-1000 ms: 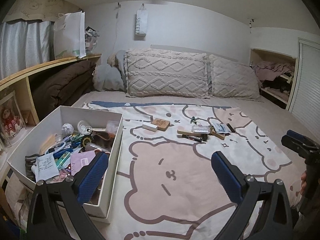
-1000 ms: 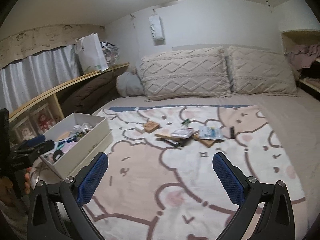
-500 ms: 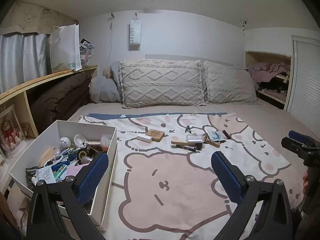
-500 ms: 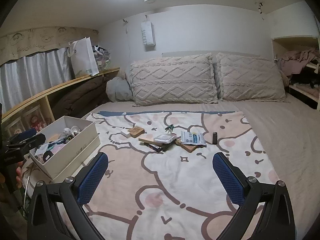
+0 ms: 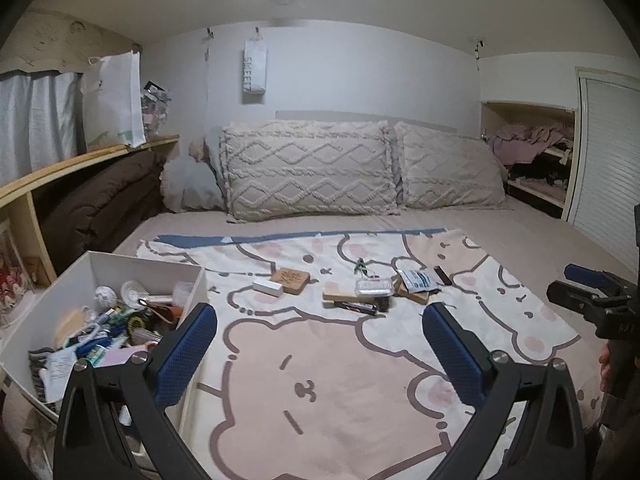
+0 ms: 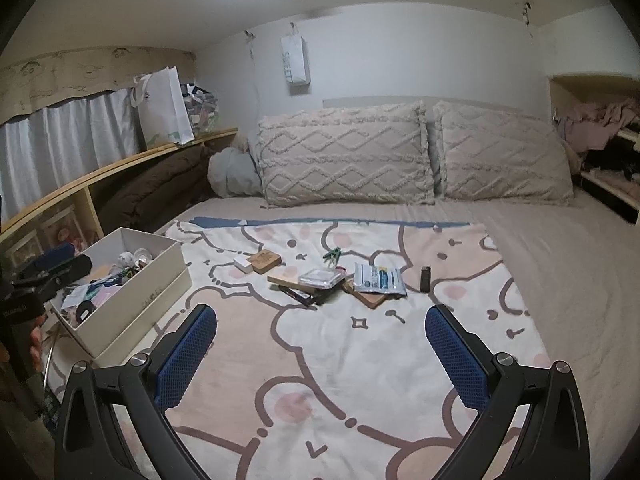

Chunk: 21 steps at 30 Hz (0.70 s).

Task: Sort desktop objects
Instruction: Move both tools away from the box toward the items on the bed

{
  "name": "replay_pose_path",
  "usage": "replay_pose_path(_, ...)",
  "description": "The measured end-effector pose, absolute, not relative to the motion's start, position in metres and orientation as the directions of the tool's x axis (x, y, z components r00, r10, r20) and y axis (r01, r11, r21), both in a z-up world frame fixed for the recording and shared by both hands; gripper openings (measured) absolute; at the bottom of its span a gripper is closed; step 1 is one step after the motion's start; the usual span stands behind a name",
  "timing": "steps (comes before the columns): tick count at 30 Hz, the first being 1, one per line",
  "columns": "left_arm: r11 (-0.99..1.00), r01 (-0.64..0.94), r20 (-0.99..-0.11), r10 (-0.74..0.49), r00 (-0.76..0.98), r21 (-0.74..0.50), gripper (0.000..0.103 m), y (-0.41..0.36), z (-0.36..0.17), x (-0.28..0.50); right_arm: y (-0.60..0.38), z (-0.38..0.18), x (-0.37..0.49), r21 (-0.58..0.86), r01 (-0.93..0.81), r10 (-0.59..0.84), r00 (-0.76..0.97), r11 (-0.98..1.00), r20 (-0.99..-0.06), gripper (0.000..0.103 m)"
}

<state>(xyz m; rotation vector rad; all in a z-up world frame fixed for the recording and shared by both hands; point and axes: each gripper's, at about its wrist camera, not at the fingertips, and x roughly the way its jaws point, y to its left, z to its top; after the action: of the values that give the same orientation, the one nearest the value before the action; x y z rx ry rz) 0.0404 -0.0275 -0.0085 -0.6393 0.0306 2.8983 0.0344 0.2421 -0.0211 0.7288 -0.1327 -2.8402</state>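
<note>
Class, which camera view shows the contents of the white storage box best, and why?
The left wrist view: the white box sits close and its open top faces the camera, showing the jumbled items inside. In the right wrist view the box is smaller, and the left gripper partly covers it.

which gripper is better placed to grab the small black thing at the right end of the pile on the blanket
Right, probably. The small black item lies at the pile's right end, nearer the right gripper, which is open and empty. The left gripper, also open, sits by the white box, farther across.
</note>
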Motion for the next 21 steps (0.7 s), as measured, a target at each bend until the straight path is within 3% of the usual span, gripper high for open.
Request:
replay_pose_path(13,-0.979,-0.199,-0.557,0.193,-0.808,-0.052,0.103,0.000,-0.073,-0.026,0.269,-0.071,-0.018,0.246,0.127,-0.251,-0.773,-0.961,-0.582,0.103)
replay_pose_path(21,-0.972,-0.224,-0.617,0.220,-0.756,-0.072,0.103,0.017,-0.105,-0.070,0.271,-0.097,-0.056,0.209,0.106,-0.219,-0.726,-0.972,-0.652,0.103)
